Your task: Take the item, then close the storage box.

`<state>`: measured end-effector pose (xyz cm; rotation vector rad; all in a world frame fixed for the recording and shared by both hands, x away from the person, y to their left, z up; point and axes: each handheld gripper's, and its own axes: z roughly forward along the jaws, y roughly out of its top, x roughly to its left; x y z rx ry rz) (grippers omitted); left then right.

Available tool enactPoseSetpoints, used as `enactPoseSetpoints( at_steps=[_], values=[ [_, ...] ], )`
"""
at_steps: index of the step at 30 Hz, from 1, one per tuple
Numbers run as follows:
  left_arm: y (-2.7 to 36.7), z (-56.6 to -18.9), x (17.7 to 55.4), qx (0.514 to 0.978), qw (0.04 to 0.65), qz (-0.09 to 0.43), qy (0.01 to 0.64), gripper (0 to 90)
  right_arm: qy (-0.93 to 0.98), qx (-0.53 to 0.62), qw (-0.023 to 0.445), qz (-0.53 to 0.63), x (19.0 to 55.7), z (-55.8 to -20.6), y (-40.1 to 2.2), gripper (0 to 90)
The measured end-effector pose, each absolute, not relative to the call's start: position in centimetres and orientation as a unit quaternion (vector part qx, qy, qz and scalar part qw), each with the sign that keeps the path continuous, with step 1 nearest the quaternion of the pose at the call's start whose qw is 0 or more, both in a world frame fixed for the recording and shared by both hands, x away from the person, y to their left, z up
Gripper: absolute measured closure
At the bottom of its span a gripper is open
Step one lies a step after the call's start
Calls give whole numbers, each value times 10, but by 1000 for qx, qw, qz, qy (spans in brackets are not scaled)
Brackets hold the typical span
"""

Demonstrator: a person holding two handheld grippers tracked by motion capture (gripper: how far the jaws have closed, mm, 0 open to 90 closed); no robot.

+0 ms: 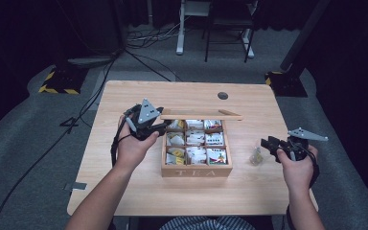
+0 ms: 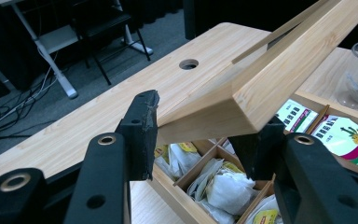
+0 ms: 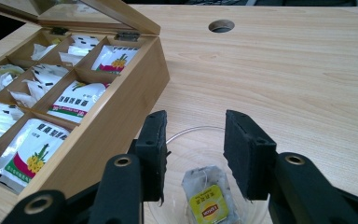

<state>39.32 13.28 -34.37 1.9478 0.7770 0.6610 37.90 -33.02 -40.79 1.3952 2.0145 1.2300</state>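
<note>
Left gripper (image 2: pixel 198 140): my jaws clamp the front corner of the box lid (image 2: pixel 279 79), holding it raised.
Lid: hinged at the tea box's (image 1: pixel 196 168) far edge, long axis along that edge, free edge tilted up.
Left hand (image 1: pixel 133 143): at the box's left side, forearm coming in from below.
Right gripper (image 3: pixel 193 154): jaws parted, gripping nothing, above the glass cup (image 3: pixel 200 135).
Tea bag (image 3: pixel 207 200): lying in the cup, yellow label up.
Cup: on the table (image 1: pixel 124 182) just right of the box.
Right hand (image 1: pixel 297 165): right of the cup, gripper pointing toward the box.
</note>
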Motion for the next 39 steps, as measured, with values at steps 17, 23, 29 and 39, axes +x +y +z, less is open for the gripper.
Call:
enactPoseSetpoints(
  at_steps=[17, 23, 29, 39],
  values=[
    [131, -345, 389, 796, 443, 269, 314, 530, 709, 515, 223, 426, 373, -400, -355, 532],
    [131, -347, 385, 800, 437, 266, 314, 530, 707, 526, 222, 418, 370, -403, -366, 530],
    [130, -349, 378, 804, 428, 268, 315, 528, 706, 533, 233, 404, 368, -407, -377, 528],
    [128, -356, 368, 812, 412, 267, 316, 526, 692, 555, 241, 394, 363, -418, -399, 528]
  ],
)
